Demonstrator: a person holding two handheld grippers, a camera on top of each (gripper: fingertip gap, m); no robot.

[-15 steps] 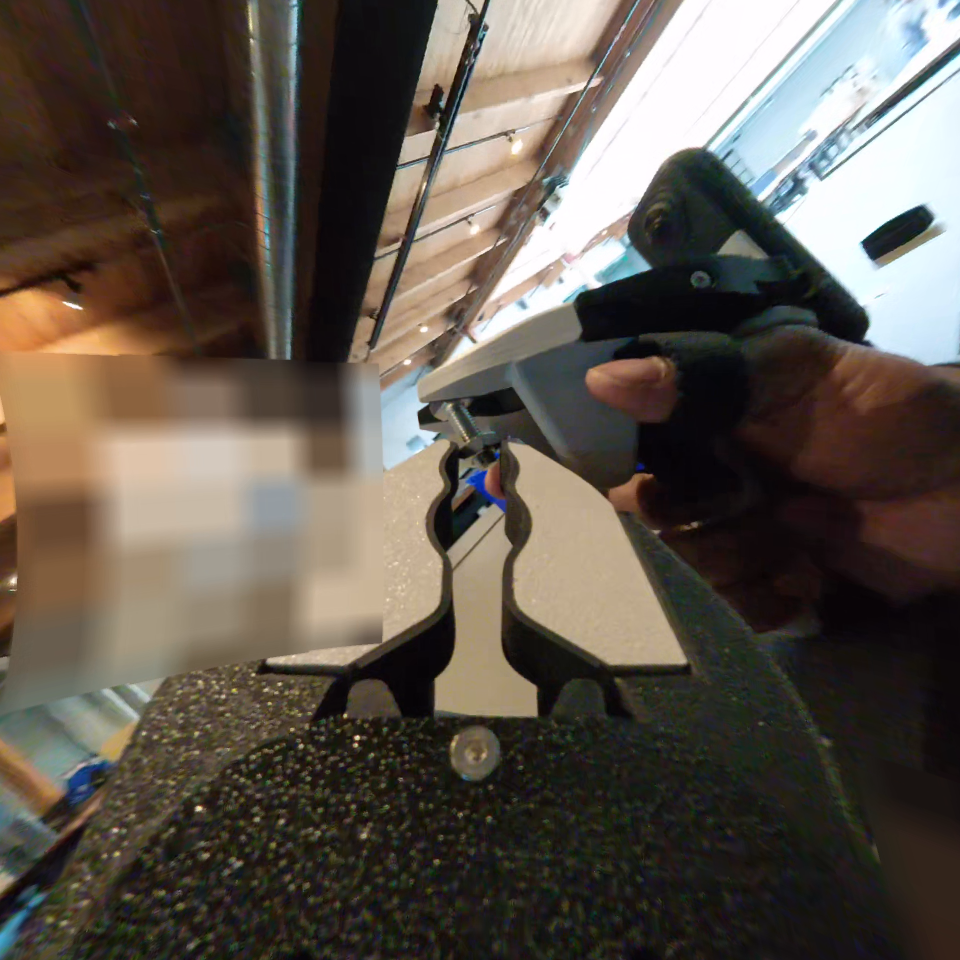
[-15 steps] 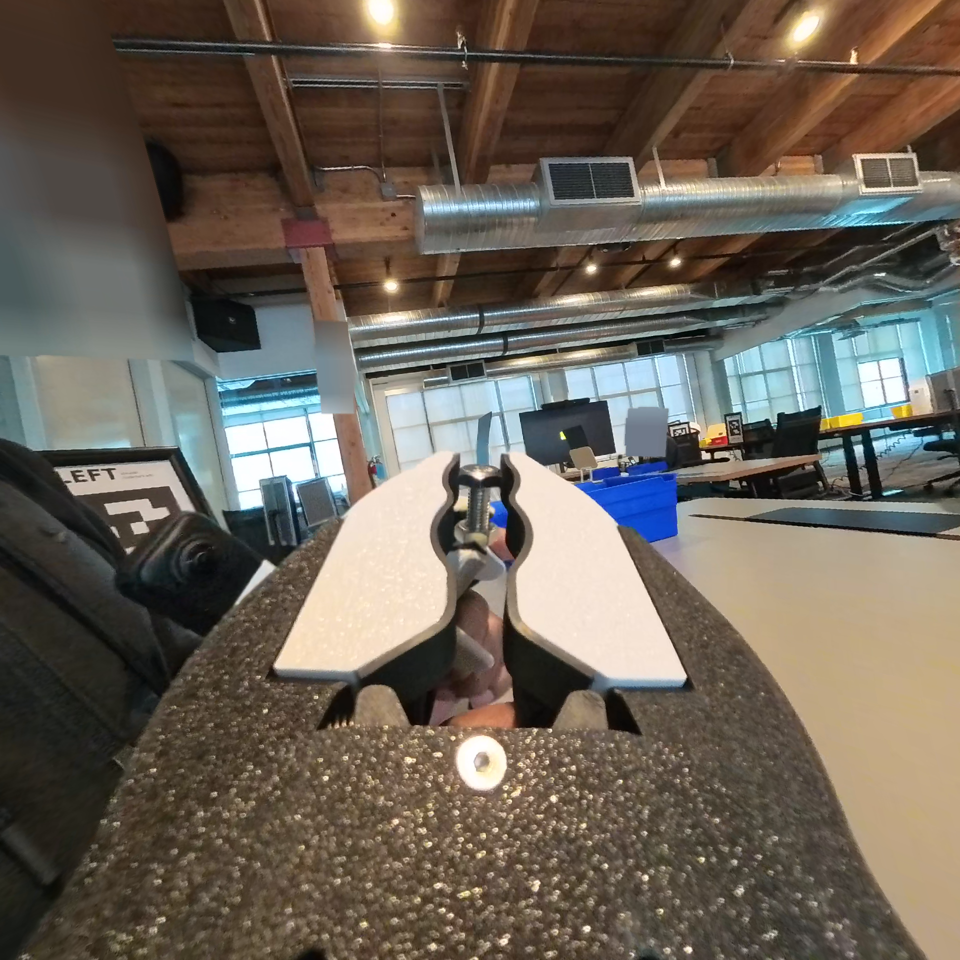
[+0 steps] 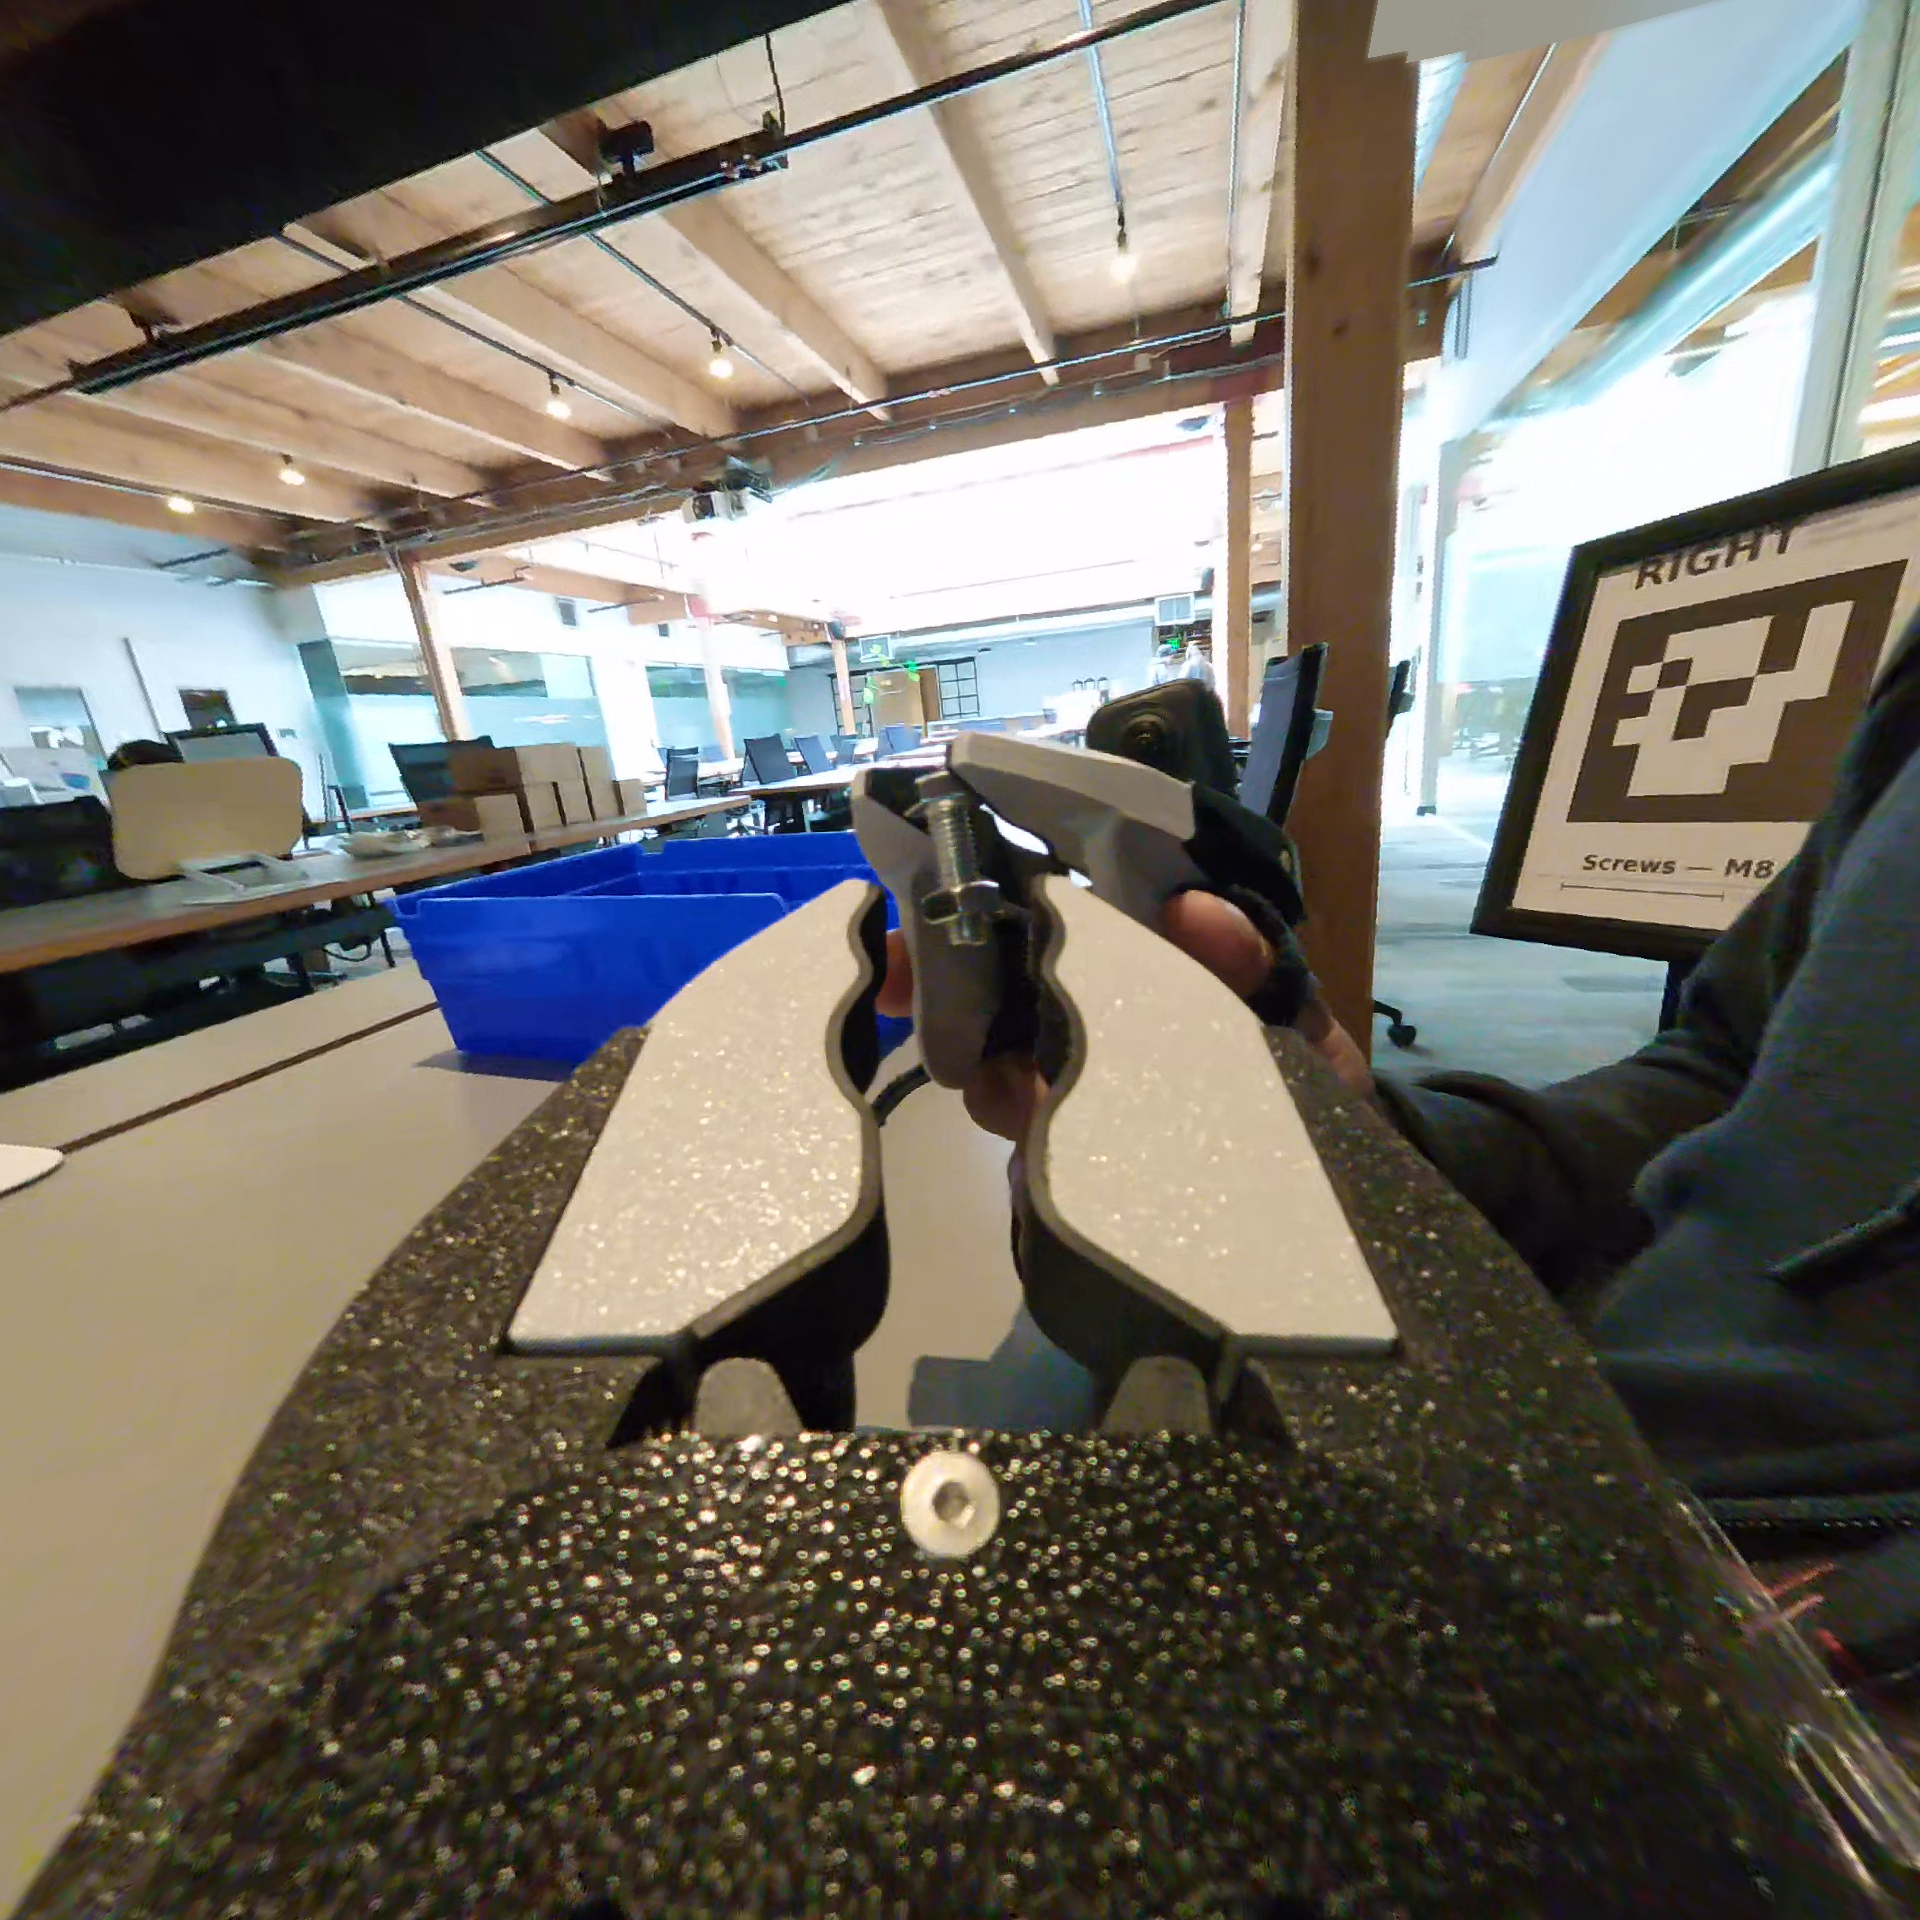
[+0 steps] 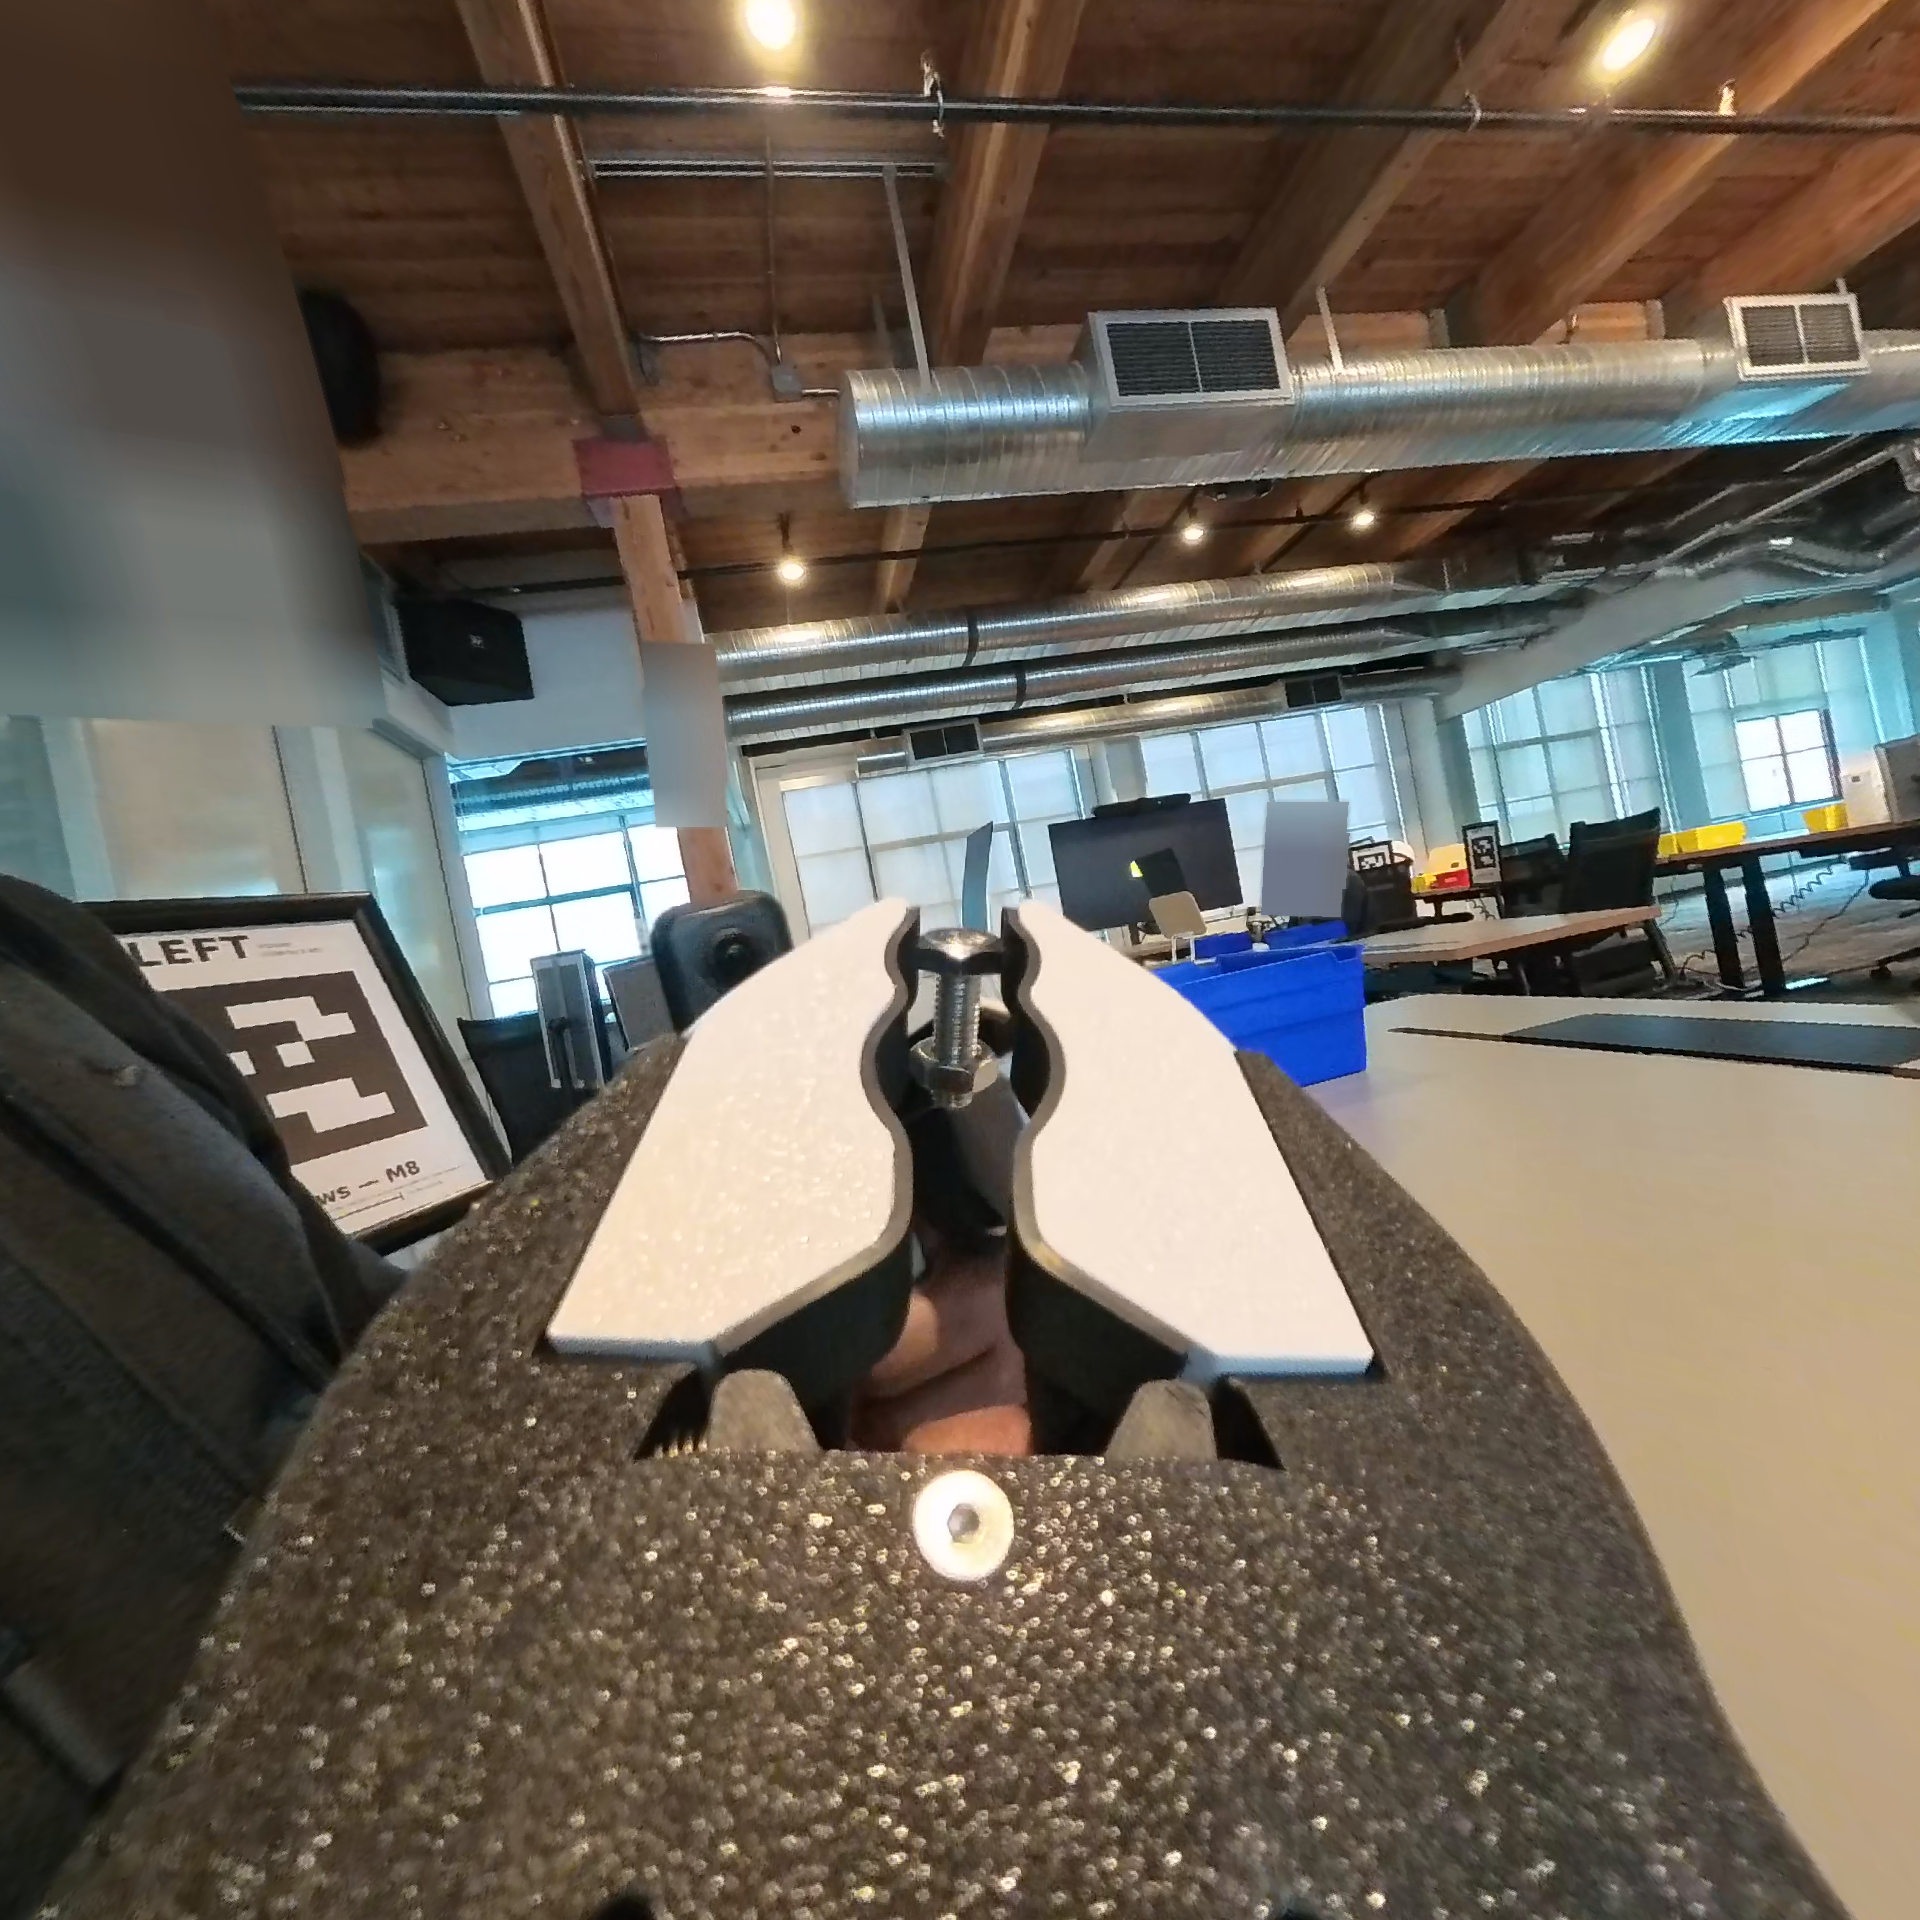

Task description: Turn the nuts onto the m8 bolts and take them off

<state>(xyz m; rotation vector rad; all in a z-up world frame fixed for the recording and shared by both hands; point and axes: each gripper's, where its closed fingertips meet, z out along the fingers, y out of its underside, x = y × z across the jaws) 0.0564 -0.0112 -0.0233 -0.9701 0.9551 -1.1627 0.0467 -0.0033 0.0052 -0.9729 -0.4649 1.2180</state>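
One bolt (image 4: 956, 992) — inside right gripper (image 4: 958, 940) (upright)

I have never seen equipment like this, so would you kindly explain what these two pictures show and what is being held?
There is no robot here: a person holds a hand-operated two-finger tool in each hand, and each picture comes from a camera mounted on one tool, looking forward along its fingers.

In the right wrist view, the right tool is closed on the head end of a bolt, which has a nut threaded on its shaft.

In the left wrist view, the left tool is open, its fingers either side of that nut without gripping it. Beyond it you see the other tool and the person's hand.

On the grey table stands a blue bin. A framed marker sign stands to the side.
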